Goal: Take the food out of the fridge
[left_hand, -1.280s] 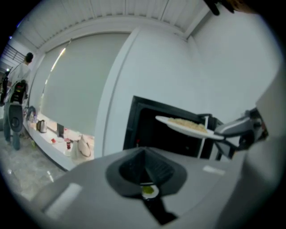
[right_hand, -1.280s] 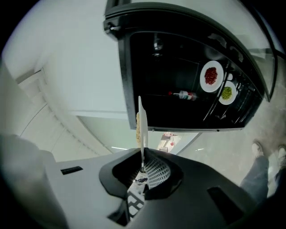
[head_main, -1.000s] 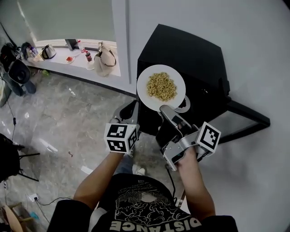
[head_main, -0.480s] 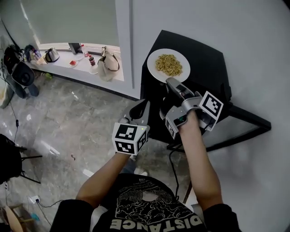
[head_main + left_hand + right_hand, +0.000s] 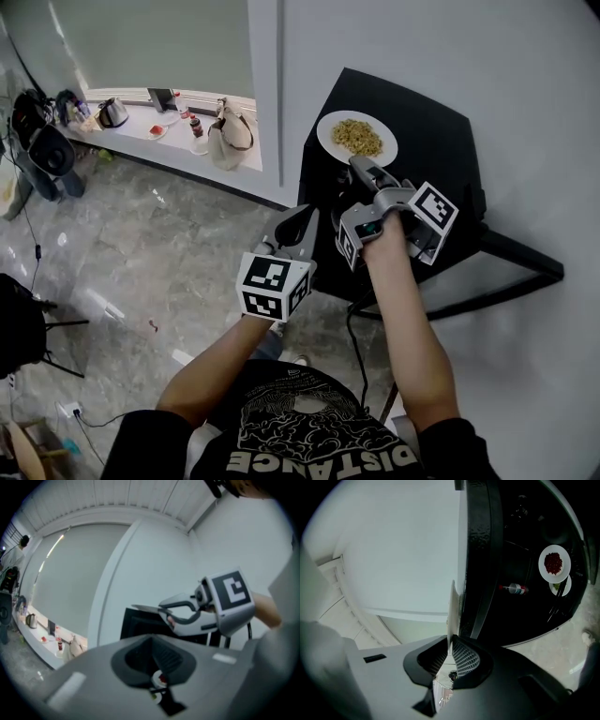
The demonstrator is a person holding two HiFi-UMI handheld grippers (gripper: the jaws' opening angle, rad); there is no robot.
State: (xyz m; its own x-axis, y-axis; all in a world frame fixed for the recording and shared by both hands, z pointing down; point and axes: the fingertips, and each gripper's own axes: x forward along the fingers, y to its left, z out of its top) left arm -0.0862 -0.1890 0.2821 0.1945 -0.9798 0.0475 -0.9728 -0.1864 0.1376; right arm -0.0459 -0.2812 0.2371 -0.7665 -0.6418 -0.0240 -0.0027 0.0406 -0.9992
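Right gripper view shows the right claw (image 5: 450,645) clenched on the plate (image 5: 452,611), visible only edge-on; left claw (image 5: 152,649) clenched, empty.

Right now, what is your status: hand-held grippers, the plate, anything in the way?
Right hand-held gripper shut on plate rim. Left hand-held gripper shut, empty. Food on plate, over fridge top. Nothing in the way.

left hand-held gripper (image 5: 298,223): was held level in front of the torso, jaws together, nothing between them; bare left forearm (image 5: 211,361) was bent inward. right hand-held gripper (image 5: 359,167): was reached farther forward, level, jaws clamped on the rim of a plate (image 5: 325,131); bare right forearm (image 5: 408,319) was stretched nearly straight.
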